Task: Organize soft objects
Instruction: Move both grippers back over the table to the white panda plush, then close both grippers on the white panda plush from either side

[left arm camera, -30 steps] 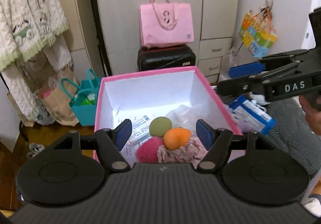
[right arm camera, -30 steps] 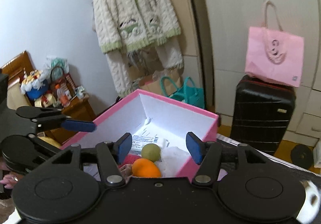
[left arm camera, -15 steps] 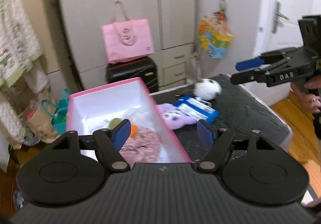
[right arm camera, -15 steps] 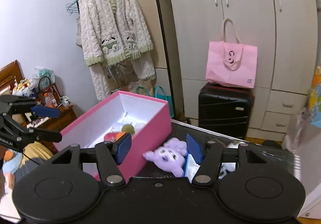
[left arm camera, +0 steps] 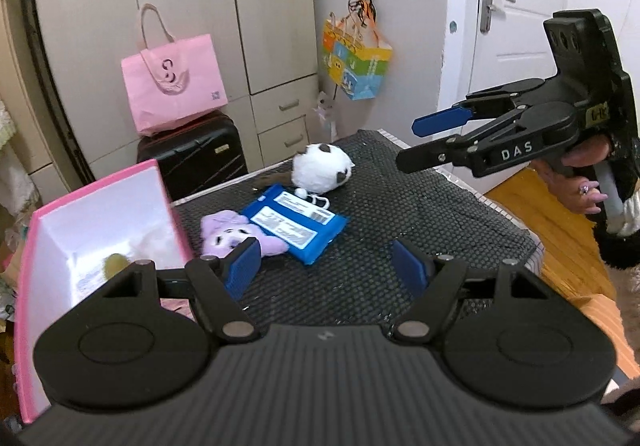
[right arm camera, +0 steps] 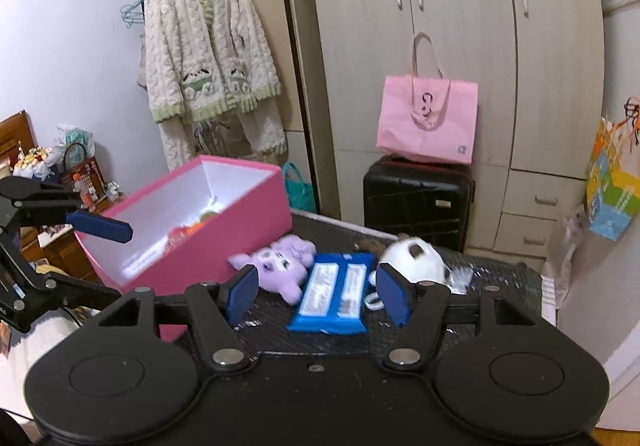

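Pink box (right arm camera: 224, 230): sits open-topped at the left end of your dark mat (left arm camera: 420, 222). Inside you can make out a green ball (left arm camera: 115, 262) and something orange (right arm camera: 196, 227), plus paper on the floor of it.
Purple plush (right arm camera: 280, 264): lying on the mat right beside the box wall, looks like it's touching it.
Blue pack (right arm camera: 334, 296): flat on the mat, snug against the plush on one side, white labels facing up.
White plush (right arm camera: 414, 260): round, with brown patches, just past the pack on the far side from the box. A bit blurry in the right view.
Left gripper (left arm camera: 325, 272): your jaws are spread wide with nothing between them, hanging over the near part of the mat, plush and pack just ahead.
Right gripper (right arm camera: 314, 296): same deal, jaws wide apart and empty, with the pack framed between the blue pads (right arm camera: 240, 292). From the left cam you see it held up in the air off to the right, well above the mat.
Background: pink bag (right arm camera: 428, 122) on a black suitcase (right arm camera: 416, 198) by the wardrobe, knit cardigan (right arm camera: 208, 46) on a hanger, colourful bag (left arm camera: 356, 62) on the wall.
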Motion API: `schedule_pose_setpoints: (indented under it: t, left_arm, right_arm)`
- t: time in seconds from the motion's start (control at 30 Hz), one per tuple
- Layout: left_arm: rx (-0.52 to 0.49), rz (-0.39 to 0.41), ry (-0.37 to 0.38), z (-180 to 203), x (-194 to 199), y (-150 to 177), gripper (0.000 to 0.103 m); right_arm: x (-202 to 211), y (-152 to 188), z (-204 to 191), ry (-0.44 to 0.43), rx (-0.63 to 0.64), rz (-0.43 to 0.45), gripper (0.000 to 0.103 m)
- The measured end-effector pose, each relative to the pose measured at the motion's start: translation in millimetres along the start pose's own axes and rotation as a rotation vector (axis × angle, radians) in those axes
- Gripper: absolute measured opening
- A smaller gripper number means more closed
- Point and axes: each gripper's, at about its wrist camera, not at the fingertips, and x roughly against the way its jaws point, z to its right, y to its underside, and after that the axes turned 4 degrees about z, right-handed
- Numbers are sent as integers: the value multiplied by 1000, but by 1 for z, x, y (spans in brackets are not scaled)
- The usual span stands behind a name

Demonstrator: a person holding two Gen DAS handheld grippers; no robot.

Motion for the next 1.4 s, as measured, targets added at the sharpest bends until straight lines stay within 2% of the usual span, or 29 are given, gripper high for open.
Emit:
schedule_pose_setpoints:
  t: [0.1, 0.3, 0.4, 0.53, 0.6, 0.67, 0.77, 0.97, 1.03, 1.27, 1.33, 1.4]
  left_arm:
    - [27, -19, 5, 4, -24, -2, 72]
    - [56, -2, -60, 12, -72, -9, 72]
    - [107, 13, -70, 11, -93, -14, 72]
    - [210, 15, -60, 10, -129, -22, 72]
    - [209, 7, -56, 12, -147, -27, 72]
    - [202, 28, -91, 11, -163, -33, 73]
    - [235, 39, -95, 5, -184, -41, 73]
    - [301, 54, -111, -3, -214, -48, 73]
    - [310, 42, -107, -3, -224, -46, 73]
    - [372, -11, -93, -11, -253, -41, 71]
    - [394, -16, -92, -15, -258, -38, 69]
    - [390, -23, -87, -15, -262, -36, 62]
  right_arm:
    - [-9, 11, 15, 4, 4, 0, 72]
    - [-38, 30, 41, -5, 71, -32, 72]
    - [-52, 36, 54, -15, 82, -39, 72]
    - [-75, 38, 72, -9, 80, -18, 72]
    - [-85, 39, 79, -14, 77, 1, 72]
    - [-94, 39, 84, -18, 105, 3, 72]
    - [-106, 39, 88, -44, 155, 5, 72]
    - [-130, 38, 94, -38, 214, -32, 75]
    - [-137, 38, 102, -49, 201, -35, 82]
    - [-156, 40, 118, -103, 148, -55, 84]
    - [-160, 42, 118, -118, 154, -71, 84]
    - [-165, 43, 116, -123, 166, -83, 84]
